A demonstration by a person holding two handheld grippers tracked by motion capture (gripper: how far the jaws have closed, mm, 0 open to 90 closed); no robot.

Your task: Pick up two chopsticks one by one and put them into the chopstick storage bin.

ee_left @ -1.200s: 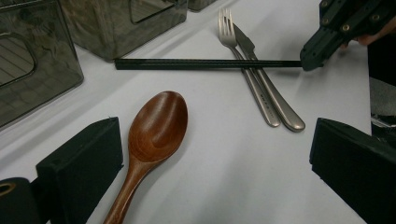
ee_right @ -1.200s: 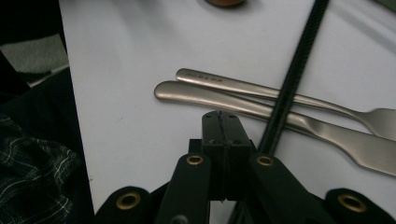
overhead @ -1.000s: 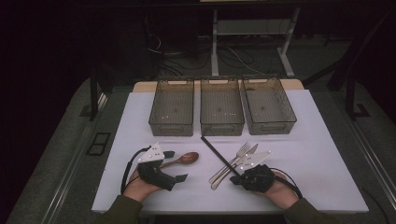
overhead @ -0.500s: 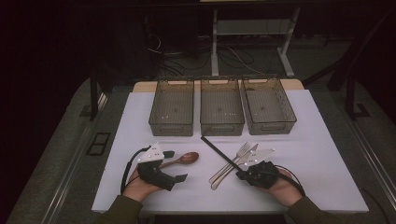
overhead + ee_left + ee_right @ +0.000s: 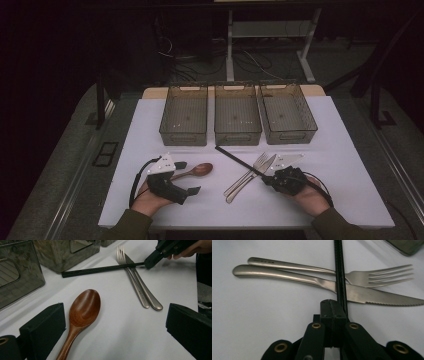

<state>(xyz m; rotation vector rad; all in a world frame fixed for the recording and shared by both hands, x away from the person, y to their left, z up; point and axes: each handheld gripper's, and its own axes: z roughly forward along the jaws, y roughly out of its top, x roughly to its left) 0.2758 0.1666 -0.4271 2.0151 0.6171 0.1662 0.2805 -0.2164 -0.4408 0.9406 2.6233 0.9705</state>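
While the left gripper (image 5: 187, 177) is kept low on the white table (image 5: 350, 190), its jaws are spread wide w/ nothing clamped; in the left gripper view the wooden spoon (image 5: 81, 317) is seen lying flat between the two black jaws, closer to the left one, bowl pointing away, and no pad is pressed on it. In the high view the spoon (image 5: 196, 171) is found just beside that gripper, towards the table's middle.

The right gripper (image 5: 266, 179) is shut tight on one end of the black chopsticks (image 5: 239, 160). In the right gripper view the chopsticks (image 5: 340, 272) are seen running straight out from the closed jaws and crossing over the fork (image 5: 362, 273) and the knife (image 5: 352, 291), which lie side by side, touching or nearly so. Whether the sticks rest on the cutlery or are held just clear of it cannot be told. In the left gripper view the same pair (image 5: 100, 269) is stretched out level, w/ the far end near a bin.

Three grey mesh bins (image 5: 238, 134) are lined up in a row at the far side of the table, approx. centred. The fork (image 5: 252, 169) and knife (image 5: 250, 179) are placed between the two grippers, nearer the right one.
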